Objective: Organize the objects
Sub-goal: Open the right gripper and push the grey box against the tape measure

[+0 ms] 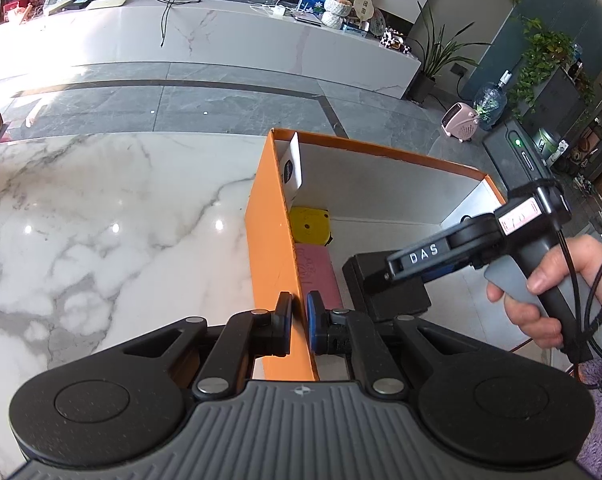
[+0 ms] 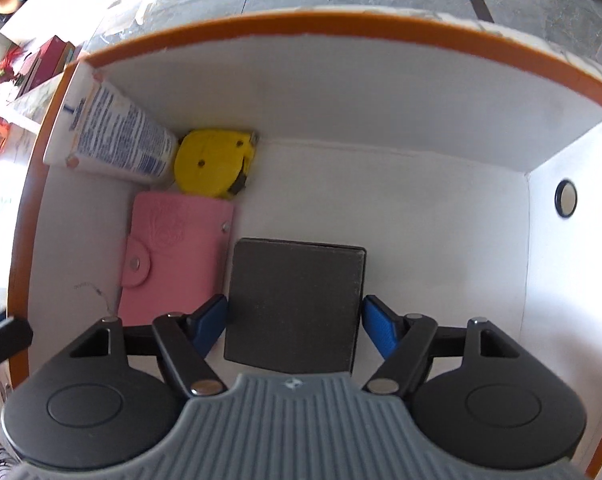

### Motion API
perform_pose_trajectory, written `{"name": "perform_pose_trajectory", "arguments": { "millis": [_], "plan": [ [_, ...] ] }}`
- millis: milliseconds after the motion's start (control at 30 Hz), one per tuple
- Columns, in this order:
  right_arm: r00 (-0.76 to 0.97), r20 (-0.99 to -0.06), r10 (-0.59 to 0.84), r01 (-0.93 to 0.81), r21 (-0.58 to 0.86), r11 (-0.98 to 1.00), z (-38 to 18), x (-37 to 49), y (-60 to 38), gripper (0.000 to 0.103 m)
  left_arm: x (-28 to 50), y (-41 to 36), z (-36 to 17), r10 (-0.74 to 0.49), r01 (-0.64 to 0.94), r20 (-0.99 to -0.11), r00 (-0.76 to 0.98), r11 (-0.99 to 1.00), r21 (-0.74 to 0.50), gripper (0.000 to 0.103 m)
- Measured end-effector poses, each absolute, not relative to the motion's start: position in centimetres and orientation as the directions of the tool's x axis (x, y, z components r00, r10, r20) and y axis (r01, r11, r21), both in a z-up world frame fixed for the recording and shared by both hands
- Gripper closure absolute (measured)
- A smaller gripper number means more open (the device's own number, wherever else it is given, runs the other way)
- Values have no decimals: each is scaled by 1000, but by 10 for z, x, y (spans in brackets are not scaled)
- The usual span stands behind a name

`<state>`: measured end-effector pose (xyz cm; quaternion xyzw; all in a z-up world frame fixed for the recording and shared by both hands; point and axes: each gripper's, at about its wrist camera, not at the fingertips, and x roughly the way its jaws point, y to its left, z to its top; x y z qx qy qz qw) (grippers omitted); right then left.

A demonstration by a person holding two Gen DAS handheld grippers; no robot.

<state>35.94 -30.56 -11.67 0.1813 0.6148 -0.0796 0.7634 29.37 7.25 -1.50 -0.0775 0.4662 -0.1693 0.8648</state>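
In the left wrist view the orange box's near wall [image 1: 275, 264] hides most of what we can see inside: only a slice of the yellow tape measure [image 1: 309, 226] and a strip of the pink wallet [image 1: 319, 276] show. The right gripper's body covers part of the black box [image 1: 397, 300]. We lose the person's hand [image 1: 549, 280] at the right edge. In the right wrist view the black box's [image 2: 297, 300] near edge sits under the gripper housing, and the print on the white tube [image 2: 113, 136] is too small for us to read.
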Motion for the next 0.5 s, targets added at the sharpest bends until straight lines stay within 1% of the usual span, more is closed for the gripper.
{"name": "perform_pose_trajectory", "arguments": {
  "millis": [33, 67, 100, 200, 300, 333, 367, 433, 500],
  "plan": [
    [247, -964, 99, 350, 184, 918, -115, 362, -308, 34, 294, 72, -15, -364, 222, -781, 508, 931, -290, 94],
    [268, -958, 97, 363, 194, 911, -113, 365, -311, 41, 294, 71, -14, -362, 223, -781, 508, 932, -287, 94],
    [285, -953, 97, 369, 203, 907, -111, 367, -313, 43, 294, 71, -14, -361, 223, -782, 508, 932, -285, 94],
    [309, -949, 61, 374, 181, 910, -110, 374, -313, 43, 295, 70, -14, -360, 226, -786, 503, 932, -282, 93],
    [306, -949, 74, 378, 192, 906, -106, 372, -316, 42, 296, 70, -14, -361, 227, -786, 502, 932, -283, 94],
    [307, -948, 87, 368, 202, 907, -104, 369, -316, 37, 296, 70, -14, -361, 227, -785, 503, 932, -283, 94],
    [307, -946, 100, 354, 211, 911, -104, 366, -315, 26, 296, 70, -14, -362, 227, -785, 503, 931, -284, 94],
    [296, -950, 104, 304, 197, 932, -109, 367, -301, 15, 297, 70, -14, -360, 226, -786, 503, 932, -282, 94],
    [269, -961, 66, 256, 138, 957, -113, 366, -288, 15, 297, 70, -15, -356, 224, -788, 503, 934, -279, 94]
  ]
}}
